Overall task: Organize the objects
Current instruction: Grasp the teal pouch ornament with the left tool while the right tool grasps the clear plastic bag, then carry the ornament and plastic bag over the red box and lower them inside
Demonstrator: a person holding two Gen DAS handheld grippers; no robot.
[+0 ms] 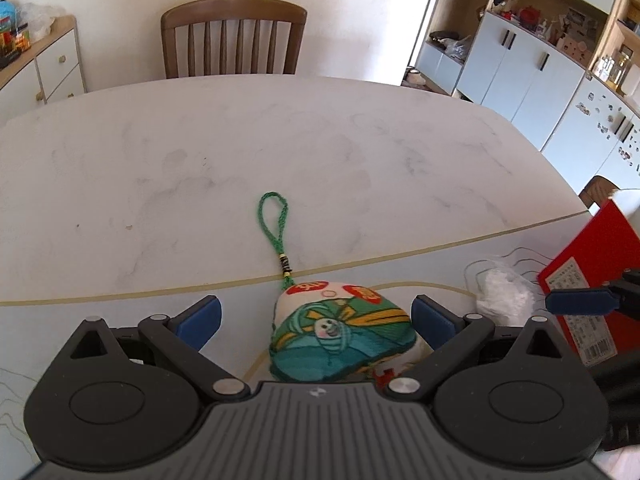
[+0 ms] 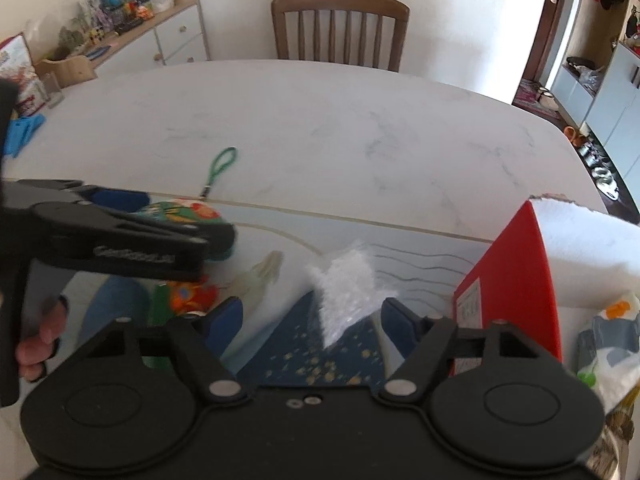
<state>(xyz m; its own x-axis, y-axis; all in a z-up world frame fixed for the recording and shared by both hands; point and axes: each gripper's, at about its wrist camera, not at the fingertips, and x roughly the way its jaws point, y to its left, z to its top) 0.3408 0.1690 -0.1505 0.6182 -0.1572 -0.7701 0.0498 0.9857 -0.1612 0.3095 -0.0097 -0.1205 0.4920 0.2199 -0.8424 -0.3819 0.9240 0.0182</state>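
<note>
Embroidered cloth, teal and green with red patches and a small stitched face: the stuffed sachet lies on the printed mat at the near edge of the table, and I have my left gripper straddling it, blue pads standing wide on either side and not touching, which I judge a line-up for a pick. Its green braided cord trails away over the mat's border onto bare marble, beaded knot at the edge, so the loop lies free of the tongs. To the right on the same mat, my right gripper brackets a crumpled clear plastic bag; its jaws are partly wide, nothing pinched yet. Further right stands a red box, tilted and labelled, likely the container for these items. A second orange and green sachet lies near left, blurred. Beyond, the table is bare up to a wooden chair at the wall.
</note>
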